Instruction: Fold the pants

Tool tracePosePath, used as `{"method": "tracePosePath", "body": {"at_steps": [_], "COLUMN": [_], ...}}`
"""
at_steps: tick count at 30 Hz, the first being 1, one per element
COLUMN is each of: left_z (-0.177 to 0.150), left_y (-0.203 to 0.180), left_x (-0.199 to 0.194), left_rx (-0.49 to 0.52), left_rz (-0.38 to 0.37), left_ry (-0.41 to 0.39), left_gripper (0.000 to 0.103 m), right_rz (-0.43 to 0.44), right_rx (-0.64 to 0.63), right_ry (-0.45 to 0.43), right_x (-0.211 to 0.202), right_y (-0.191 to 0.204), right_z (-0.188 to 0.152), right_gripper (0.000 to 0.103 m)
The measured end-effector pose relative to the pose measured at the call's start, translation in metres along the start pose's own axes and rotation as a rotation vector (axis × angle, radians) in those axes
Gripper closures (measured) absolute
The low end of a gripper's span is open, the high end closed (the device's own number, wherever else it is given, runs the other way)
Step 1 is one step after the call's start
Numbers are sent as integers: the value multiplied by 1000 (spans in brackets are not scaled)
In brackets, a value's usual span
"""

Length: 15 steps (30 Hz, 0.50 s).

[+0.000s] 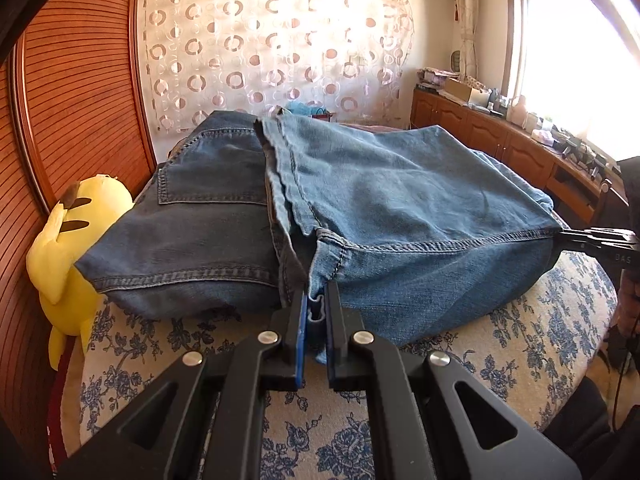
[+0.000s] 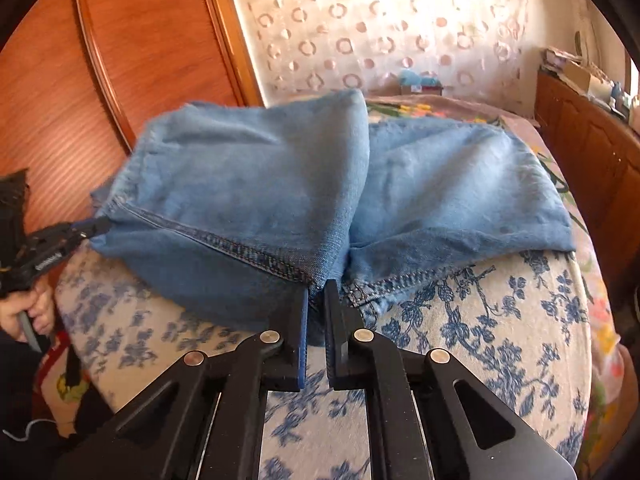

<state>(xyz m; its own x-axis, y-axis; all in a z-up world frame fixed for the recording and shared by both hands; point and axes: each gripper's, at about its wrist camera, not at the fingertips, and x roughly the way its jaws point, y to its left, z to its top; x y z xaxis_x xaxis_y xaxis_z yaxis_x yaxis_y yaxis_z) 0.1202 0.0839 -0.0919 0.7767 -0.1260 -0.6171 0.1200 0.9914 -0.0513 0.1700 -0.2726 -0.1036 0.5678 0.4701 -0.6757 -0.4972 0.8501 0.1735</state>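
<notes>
Plush toy (image 1: 76,240) beside jeans (image 1: 360,208)

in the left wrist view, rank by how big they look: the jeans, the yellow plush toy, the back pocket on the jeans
1. jeans, by far the largest.
2. yellow plush toy and back pocket: they look alike in area, and the toy is partly hidden behind the jeans, so I would not rank these two.

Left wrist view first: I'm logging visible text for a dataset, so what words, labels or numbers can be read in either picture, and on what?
"DAS": pale letters on the side of the right gripper, cut off by the picture's edge.
Pale lettering on the left gripper in the right wrist view: too blurred to read.
Jeans, bedspread, plush toy: no text.
</notes>
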Motion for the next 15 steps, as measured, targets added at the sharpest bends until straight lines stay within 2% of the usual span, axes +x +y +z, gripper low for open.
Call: {"method": "tracePosePath", "body": {"at_steps": [4,8,10,11,12,13,15], "left_z": [-1,2,4,6,8,9,16], "left_y": [-4,-5,-3,-3,-1,0,2], "left_x": [-1,-5,-10,-13,-16,-17,-21], "left_rx": [17,15,13,12,12,12,14], "left_rz": [0,8,11,10,6,5,8], "left_ry": [15,17,9,2,-4,-9,-27], "left_gripper": [97,91,78,76,71,62,59], "right_rz": [-14,-39,-64,-69,-71,-71,-72], "right_rx": [0,-5,-22,-26,-28,-32,-35], "right_ry": [13,29,15,7,-2,-13,-34], "right_x": [1,11,10,9,7,6,4], "right_y": [-3,-2,2,2,2,2,2], "right_z": [-5,-9,-9,-9,-11,-11,-9], "right_gripper": [99,92,88,80,74,71,65]}}
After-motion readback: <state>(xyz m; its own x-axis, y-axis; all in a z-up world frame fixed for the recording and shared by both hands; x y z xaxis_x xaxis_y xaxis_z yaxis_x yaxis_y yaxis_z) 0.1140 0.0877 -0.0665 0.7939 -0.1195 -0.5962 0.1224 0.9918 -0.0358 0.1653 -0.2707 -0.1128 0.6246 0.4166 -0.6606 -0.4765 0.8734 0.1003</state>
